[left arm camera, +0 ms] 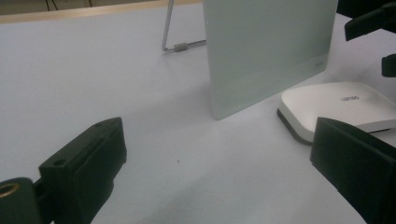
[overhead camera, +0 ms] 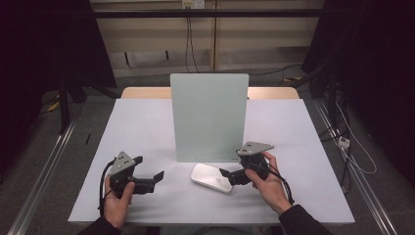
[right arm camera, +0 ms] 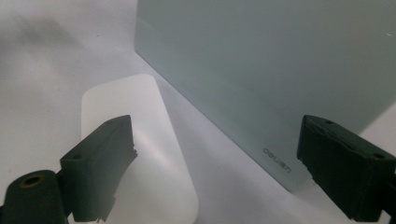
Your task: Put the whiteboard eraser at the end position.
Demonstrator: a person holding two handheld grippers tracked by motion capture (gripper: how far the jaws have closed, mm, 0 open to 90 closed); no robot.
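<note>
White rounded plastic device (overhead camera: 211, 177) lies before upright frosted glass panel (overhead camera: 209, 116) (wire-propped); right gripper (overhead camera: 226, 173), jaws wide, nearby. Left gripper (overhead camera: 157, 176) wide, empty. Risk: a stray nudge could topple the panel.

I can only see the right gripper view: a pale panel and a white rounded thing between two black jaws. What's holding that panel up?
Observer: A thin metal stand leg props the frosted panel from behind, seen in the left gripper view.
Operator: Is the white thing being held?
Observer: No. The white device lies flat on the table, just in front of the panel, with the right gripper open beside it.
Operator: And the other hand?
Observer: The left gripper is open too, over bare table to the left of the device.
</note>
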